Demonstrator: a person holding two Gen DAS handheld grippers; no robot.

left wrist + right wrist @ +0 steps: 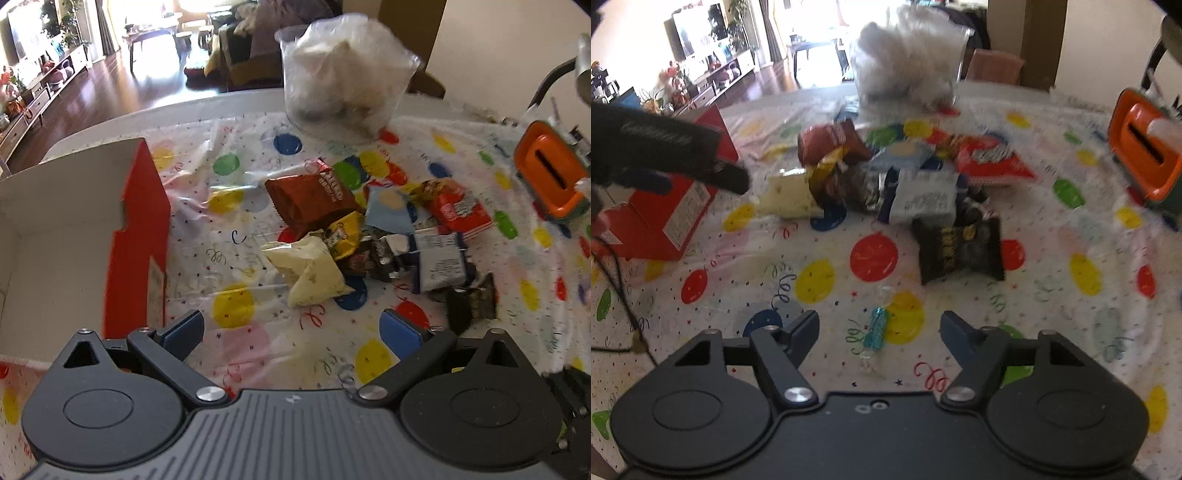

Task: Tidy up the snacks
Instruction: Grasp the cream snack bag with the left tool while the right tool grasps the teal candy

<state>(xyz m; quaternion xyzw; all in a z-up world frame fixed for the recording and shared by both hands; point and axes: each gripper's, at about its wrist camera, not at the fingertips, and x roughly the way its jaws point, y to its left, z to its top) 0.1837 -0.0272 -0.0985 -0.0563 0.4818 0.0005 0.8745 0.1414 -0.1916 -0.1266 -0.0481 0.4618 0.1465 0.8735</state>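
Heap of mixed foil snack packets (373,229) lies mid-table on the balloon-print plastic tablecloth (236,354), open red cardboard box (136,236) to its left. Left gripper (291,328) jaws spread wide, empty, just short of a pale yellow packet (310,269). Right gripper (879,330) jaws partly open, holding nothing, straddling a small blue-wrapped candy (877,326); black packet (960,251) beyond.

Right gripper (879,332) (jaws apart) hovers over a blue-wrapped candy (874,329) on the tablecloth (1052,295).
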